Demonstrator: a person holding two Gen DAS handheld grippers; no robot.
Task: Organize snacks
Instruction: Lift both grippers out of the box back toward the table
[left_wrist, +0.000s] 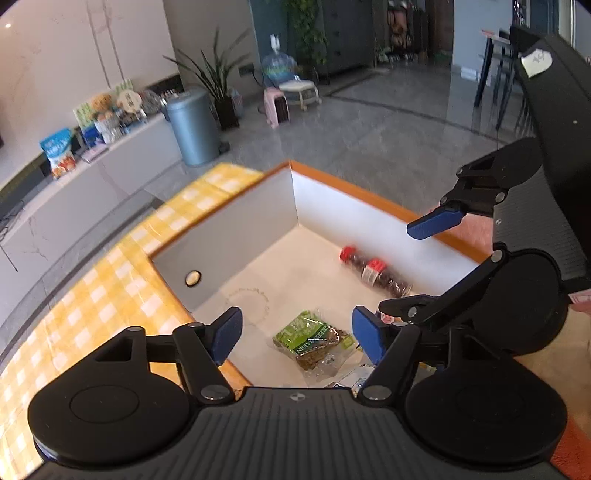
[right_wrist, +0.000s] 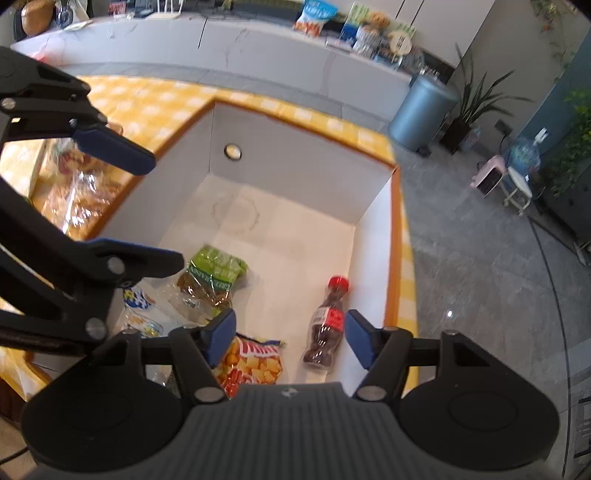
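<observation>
Left gripper (left_wrist: 297, 334): seen with its blue pads spread apart and nothing caught between them; it is held above the box.
Right gripper (right_wrist: 286, 338): jaws likewise parted and empty, poised over the near end of the box.
Box (left_wrist: 236, 236): a white-walled container with an orange rim, set on a yellow checked cloth (left_wrist: 110, 273).
Green raisin bag (left_wrist: 314, 338): found lying on the box floor, below and between the left gripper's pads, untouched by them.
Cola bottle (right_wrist: 327, 325): laid on its side by the right wall, red cap pointing away, just inside the right gripper's right pad but lower down.
Orange snack bag (right_wrist: 255, 363): seen on the floor under the right gripper's left pad.
Clear wrapper (right_wrist: 142, 310): partly hidden beneath the left gripper; its contents cannot be made out, possibly another snack.
</observation>
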